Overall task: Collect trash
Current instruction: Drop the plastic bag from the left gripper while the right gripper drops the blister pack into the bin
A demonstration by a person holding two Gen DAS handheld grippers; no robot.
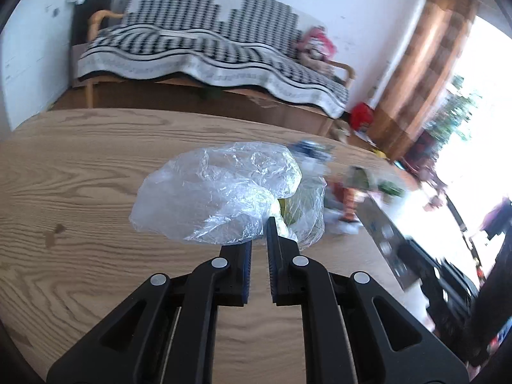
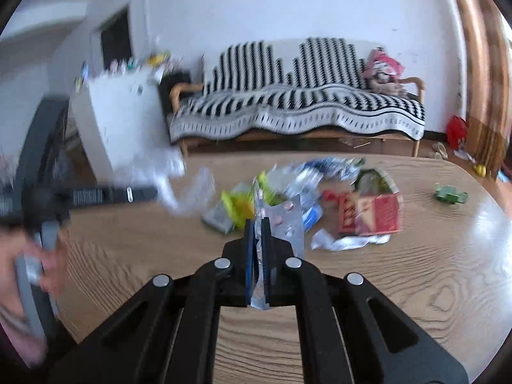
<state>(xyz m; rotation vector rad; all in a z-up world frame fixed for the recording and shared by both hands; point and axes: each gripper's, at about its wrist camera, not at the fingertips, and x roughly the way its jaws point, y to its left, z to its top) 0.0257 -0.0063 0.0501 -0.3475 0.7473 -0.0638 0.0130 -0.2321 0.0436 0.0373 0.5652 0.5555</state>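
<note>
I had the table (image 2: 416, 288) below both grippers, its trash pile (image 2: 320, 198) lying ahead of my right fingers and well right of my left. My left gripper (image 1: 259, 240) was pinched shut on a clear bag (image 1: 217, 192) that bulged forward off its tips; my right gripper (image 2: 257, 243) was clamped on a blister pack (image 2: 288, 220), long axis running up from the jaws. I judged the pack must go left into the bag, so the right hand was the one to travel. The red packet (image 2: 371, 214) carried print too blurred to read
</note>
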